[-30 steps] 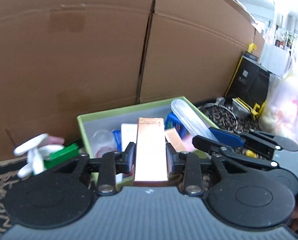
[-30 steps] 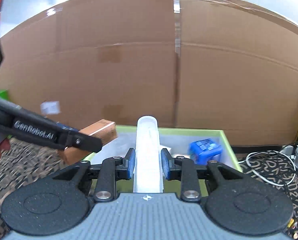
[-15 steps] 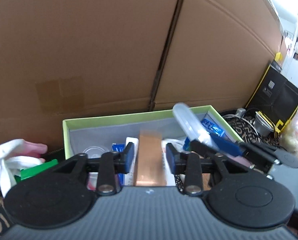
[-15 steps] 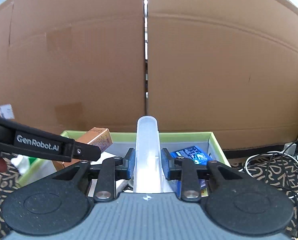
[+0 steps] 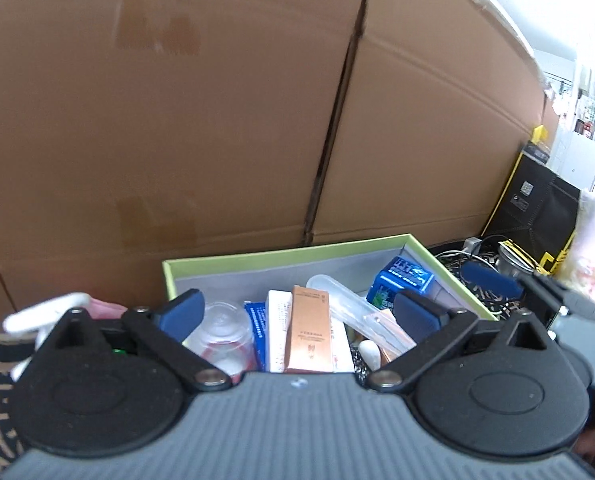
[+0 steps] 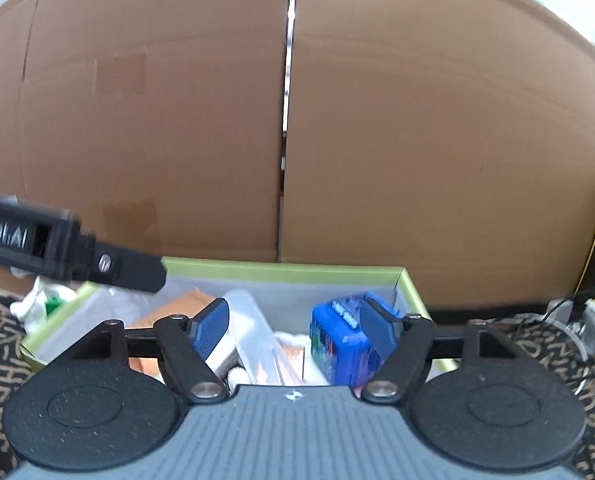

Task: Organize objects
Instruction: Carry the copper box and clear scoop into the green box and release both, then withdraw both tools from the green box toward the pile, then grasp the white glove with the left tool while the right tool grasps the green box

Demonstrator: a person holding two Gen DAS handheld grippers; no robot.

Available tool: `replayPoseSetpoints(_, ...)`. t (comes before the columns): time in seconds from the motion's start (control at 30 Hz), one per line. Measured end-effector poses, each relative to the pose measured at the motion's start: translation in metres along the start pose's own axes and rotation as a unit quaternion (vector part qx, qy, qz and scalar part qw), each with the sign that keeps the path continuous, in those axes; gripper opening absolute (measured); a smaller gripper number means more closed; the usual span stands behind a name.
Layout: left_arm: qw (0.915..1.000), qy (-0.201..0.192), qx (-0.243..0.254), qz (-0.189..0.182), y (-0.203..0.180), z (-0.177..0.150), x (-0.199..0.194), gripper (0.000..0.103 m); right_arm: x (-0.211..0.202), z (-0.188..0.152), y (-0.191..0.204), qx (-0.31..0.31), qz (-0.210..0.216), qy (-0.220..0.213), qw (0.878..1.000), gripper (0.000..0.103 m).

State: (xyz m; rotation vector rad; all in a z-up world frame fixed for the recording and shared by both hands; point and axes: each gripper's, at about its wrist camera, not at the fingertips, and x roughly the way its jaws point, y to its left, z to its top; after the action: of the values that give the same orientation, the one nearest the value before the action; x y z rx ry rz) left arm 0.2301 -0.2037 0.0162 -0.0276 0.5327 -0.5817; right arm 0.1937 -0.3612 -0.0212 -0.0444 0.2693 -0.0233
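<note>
The left gripper [image 5: 299, 314] is standing spread to its widest, its jaws having just been opening, and its 2 blue rubber pads [image 5: 181, 314] are pressing on nothing; the copper-coloured glossy cardboard carton [image 5: 309, 330] is lying free between them, well clear of both pads, resting inside the lime-green shallow cardboard tray with grey lining [image 5: 289, 256]. Around that carton, from left to right, a clear plastic cup with red markings [image 5: 221, 338], a blue printed packet [image 5: 255, 330] and a white printed carton [image 5: 278, 330] are lying packed together, then a translucent long plastic tube [image 5: 345, 306] is lying at a slant and a blue glossy tissue pack [image 5: 403, 280] is sitting at the tray's far right corner. The right gripper [image 6: 293, 326] is also standing open, its jaws having just been opening, with the same tube [image 6: 253, 332] lying loose in the tray [image 6: 281, 268] just beside the left-hand pad and the tissue pack [image 6: 337, 344] partly hidden behind the right-hand pad; whether either pad is touching is unclear. A tall wall of brown corrugated cardboard [image 6: 417, 140] is standing behind the tray, and a dark patterned cloth [image 6: 569, 364] is covering the surface beneath.
</note>
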Motion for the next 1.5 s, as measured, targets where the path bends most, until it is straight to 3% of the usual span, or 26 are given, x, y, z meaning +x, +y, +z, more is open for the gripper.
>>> replayPoseSetpoints(0.27,0.9999,-0.010,-0.003,0.010,0.030,-0.017,-0.067,0.103,-0.057,0.017,0.026,0.001,0.032,-0.056,0.998,0.085)
replayPoseSetpoints(0.57,0.9961,0.022,-0.033,0.078,0.100,-0.054,-0.106,0.103,-0.083,-0.004,0.089,-0.032,0.115,-0.038,0.992,0.085)
replayPoseSetpoints(0.73,0.9917,0.042,-0.076,0.095,0.134,-0.070,-0.108,0.103,-0.087,-0.020,0.141,-0.067,0.164,-0.016,0.984,0.066)
replayPoseSetpoints(0.87,0.9913,0.036,-0.079,0.098,0.143,-0.070,-0.110,0.103,-0.067,-0.032,0.171,-0.068,0.185,0.017,0.980,0.058)
replayPoseSetpoints(1.03,0.9905,0.029,-0.066,0.117,0.145,-0.063,-0.095,0.103,-0.033,-0.042,0.190,-0.053,0.181,0.047,0.981,0.058)
replayPoseSetpoints(1.17,0.9900,0.034,-0.069,0.118,0.152,-0.057,-0.067,0.103,-0.019,-0.047,0.188,-0.034,0.149,0.055,0.987,0.063)
replayPoseSetpoints(1.3,0.9890,0.045,-0.073,0.120,0.162,-0.053,-0.035,0.091,-0.018,-0.048,0.176,-0.018,0.140,0.056,0.988,0.057)
replayPoseSetpoints(1.47,0.9875,0.060,-0.092,0.113,0.173,-0.049,-0.003,0.083,-0.014,-0.051,0.173,-0.020,0.096,0.053,0.994,0.058)
replayPoseSetpoints(1.5,0.9875,0.064,-0.093,0.110,0.176,-0.049,0.002,0.073,-0.012,-0.051,0.172,-0.014,0.085,0.055,0.995,0.058)
